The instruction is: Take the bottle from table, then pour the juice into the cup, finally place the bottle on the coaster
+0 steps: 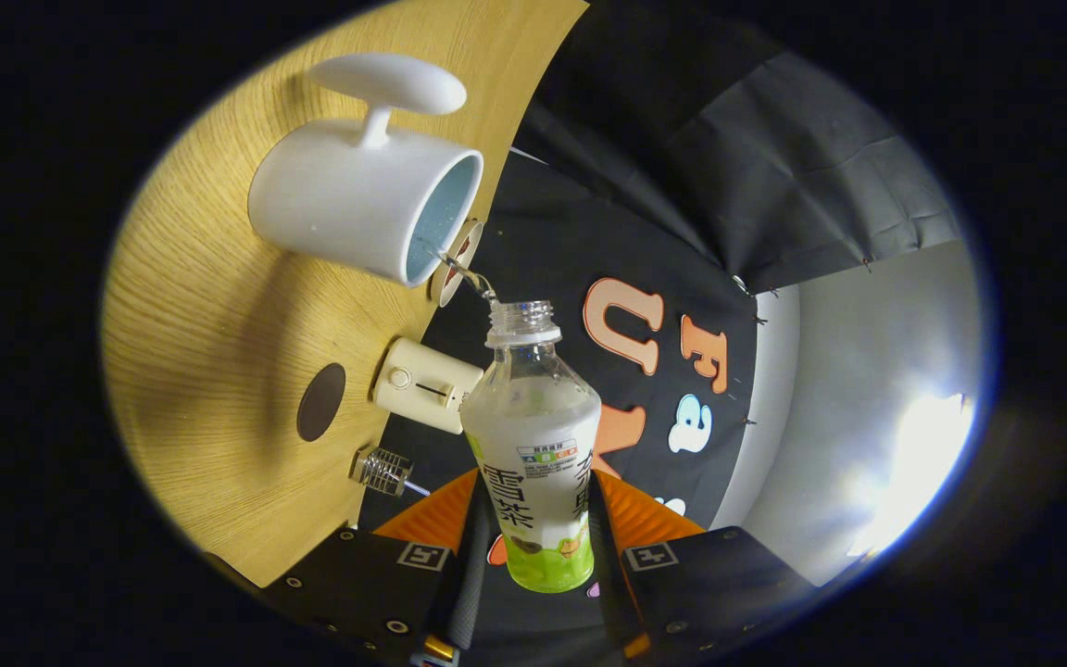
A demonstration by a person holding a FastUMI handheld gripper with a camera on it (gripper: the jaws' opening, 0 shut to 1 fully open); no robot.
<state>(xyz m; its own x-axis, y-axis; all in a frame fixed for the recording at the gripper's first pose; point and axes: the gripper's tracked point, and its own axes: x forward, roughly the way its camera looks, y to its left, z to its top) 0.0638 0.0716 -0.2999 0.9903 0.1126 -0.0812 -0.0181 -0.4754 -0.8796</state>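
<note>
Clamped between the two fingers of the hand-held gripper [541, 542] sits a clear plastic bottle with a green and white label [533, 445], one finger pressing on each side of its lower body. Its cap is off and the threaded neck points away from the fingers toward a white ceramic cup with a pale blue inside [362, 199]. The whole scene appears turned on its side, so the bottle is tilted over, and a thin stream of clear liquid [469, 275] runs from its mouth to the rim of the cup. Cloudy whitish liquid fills much of the bottle's body. That cup stands on the light wood-grain surface [209, 324], and its handle faces a white rounded knob-like object [390, 81] just beyond it. Close to the cup's rim, near the edge of the surface, I can make out a small round white thing [456, 262], partly hidden behind the stream, and I cannot tell what it is. Nearer the fingers, a dark brown round coaster [321, 401] lies flat on the wood, apart from the cup and with nothing resting on it. Just beside the coaster stands a cream-coloured boxy device with a dial [424, 383], and next to that a small clear ribbed glass item with a metal tip [383, 471]. Black cloth hangs behind the surface's edge.
</note>
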